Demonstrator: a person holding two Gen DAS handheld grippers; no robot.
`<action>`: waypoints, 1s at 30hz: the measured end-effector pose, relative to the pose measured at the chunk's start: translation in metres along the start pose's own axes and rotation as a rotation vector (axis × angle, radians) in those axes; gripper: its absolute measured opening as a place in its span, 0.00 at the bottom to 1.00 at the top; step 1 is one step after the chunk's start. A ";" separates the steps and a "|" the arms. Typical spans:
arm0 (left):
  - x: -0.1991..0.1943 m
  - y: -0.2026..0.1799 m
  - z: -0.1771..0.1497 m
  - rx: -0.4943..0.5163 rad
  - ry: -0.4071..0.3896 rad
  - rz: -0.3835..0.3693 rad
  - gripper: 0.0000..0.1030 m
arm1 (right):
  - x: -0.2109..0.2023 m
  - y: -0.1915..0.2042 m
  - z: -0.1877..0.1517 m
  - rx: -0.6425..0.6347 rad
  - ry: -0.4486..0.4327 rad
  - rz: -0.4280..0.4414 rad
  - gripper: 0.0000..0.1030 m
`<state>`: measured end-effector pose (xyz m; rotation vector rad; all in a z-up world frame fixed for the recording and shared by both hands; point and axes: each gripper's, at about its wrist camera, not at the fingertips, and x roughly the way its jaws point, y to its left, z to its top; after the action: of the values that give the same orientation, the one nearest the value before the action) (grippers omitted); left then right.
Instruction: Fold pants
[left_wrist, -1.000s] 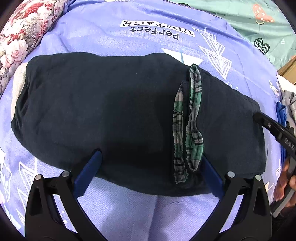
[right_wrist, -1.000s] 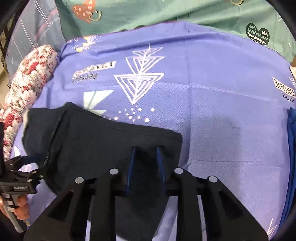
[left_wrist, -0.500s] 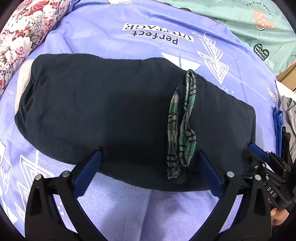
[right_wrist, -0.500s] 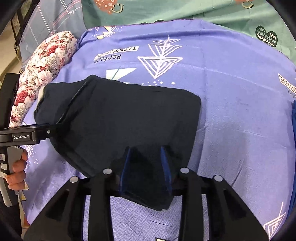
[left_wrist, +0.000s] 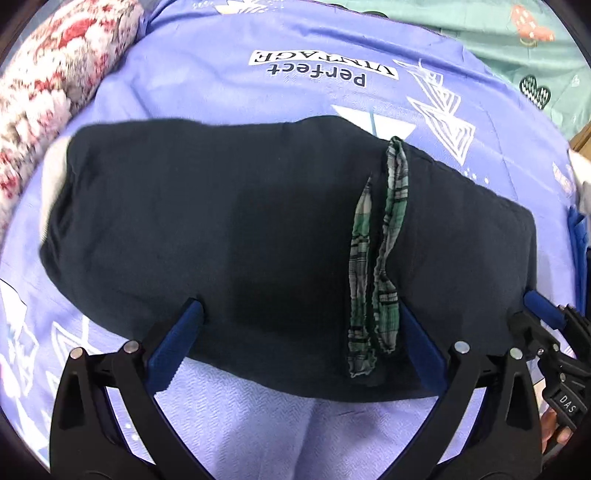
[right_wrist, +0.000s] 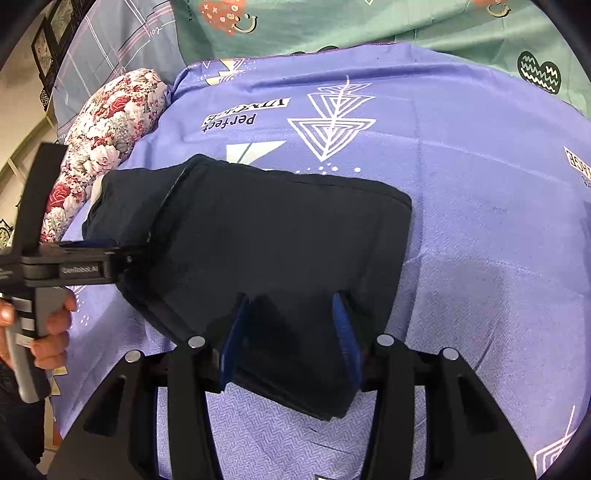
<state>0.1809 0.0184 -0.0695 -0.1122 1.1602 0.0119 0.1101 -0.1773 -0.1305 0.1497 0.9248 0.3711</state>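
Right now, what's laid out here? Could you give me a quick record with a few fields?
Surface: purple printed bedsheet
Garment: dark pants, folded, lying flat
Detail: green plaid strips showing on the pants
Left gripper: open wide, the pants' near edge between its fingers
Right gripper: jaws opening, the pants' end between them
Beside the sheet: floral cushion

Purple printed bedsheet (right_wrist: 461, 221); floral bolster (right_wrist: 107, 136) at its edge; green patterned sheet (right_wrist: 369, 26) beyond; framed pictures (right_wrist: 51, 40) on beige wall.
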 end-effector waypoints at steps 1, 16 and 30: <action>0.000 0.003 0.001 -0.015 0.004 -0.015 0.98 | 0.000 -0.001 0.000 0.003 0.002 0.006 0.47; -0.001 0.011 0.004 -0.045 0.021 -0.034 0.98 | -0.001 -0.001 0.000 -0.034 -0.016 -0.055 0.50; -0.042 0.035 -0.018 -0.067 -0.034 0.038 0.98 | -0.019 -0.006 0.002 0.042 -0.079 0.039 0.51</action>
<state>0.1457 0.0539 -0.0411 -0.1484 1.1282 0.0860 0.1022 -0.1896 -0.1165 0.2199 0.8532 0.3794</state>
